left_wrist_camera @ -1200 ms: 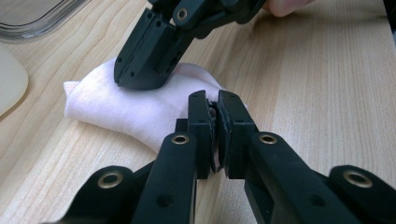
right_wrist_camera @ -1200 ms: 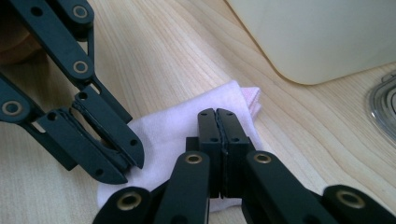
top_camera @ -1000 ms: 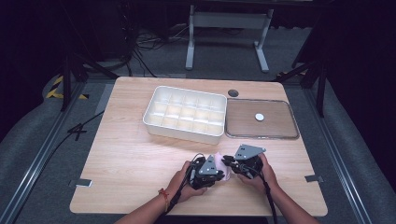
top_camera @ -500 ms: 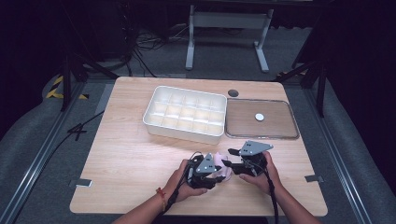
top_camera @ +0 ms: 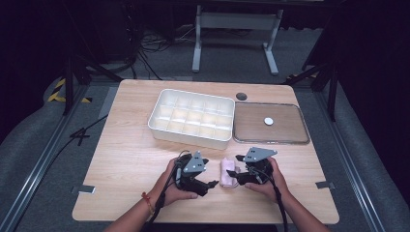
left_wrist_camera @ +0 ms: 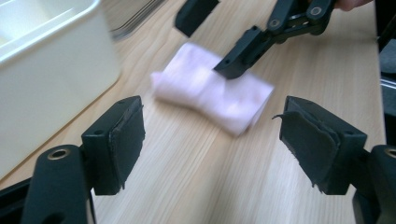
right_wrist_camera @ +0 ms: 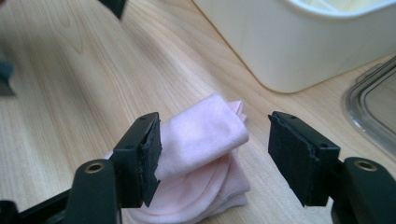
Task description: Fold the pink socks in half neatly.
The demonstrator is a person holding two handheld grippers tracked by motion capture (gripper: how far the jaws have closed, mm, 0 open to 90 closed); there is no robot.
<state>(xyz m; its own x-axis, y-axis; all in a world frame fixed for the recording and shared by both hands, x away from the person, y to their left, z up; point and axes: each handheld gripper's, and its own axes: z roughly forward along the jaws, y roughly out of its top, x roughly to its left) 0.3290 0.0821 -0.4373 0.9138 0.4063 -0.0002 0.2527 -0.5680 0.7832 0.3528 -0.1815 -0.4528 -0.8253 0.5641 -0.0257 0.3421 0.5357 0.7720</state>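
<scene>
Right gripper view: right gripper point(right_wrist_camera: 219, 156) jaws spread, just been opening, straddling folded pink cloth point(right_wrist_camera: 201, 135), pads not pressing. Left gripper point(top_camera: 205, 182) also spread, just been opening, nothing between jaws, just left of cloth. Cloth lies on table point(top_camera: 130, 159), near edge, between both grippers.

Step, by judgement: fold finished, cloth released. Next likely: regrip bundle, carry to white divided box point(top_camera: 191, 118) beyond. Clear lid point(top_camera: 270, 123) right of box. No readable writing.

On the counter point(top_camera: 125, 159), the divided tray point(top_camera: 192, 117) sits toward the far side, with the flat lid point(top_camera: 270, 129) just beside it on its right. Nearer the person, the folded cloth point(top_camera: 226, 173) lies on the counter between the left gripper point(top_camera: 209, 184) and the right gripper point(top_camera: 233, 165)
</scene>
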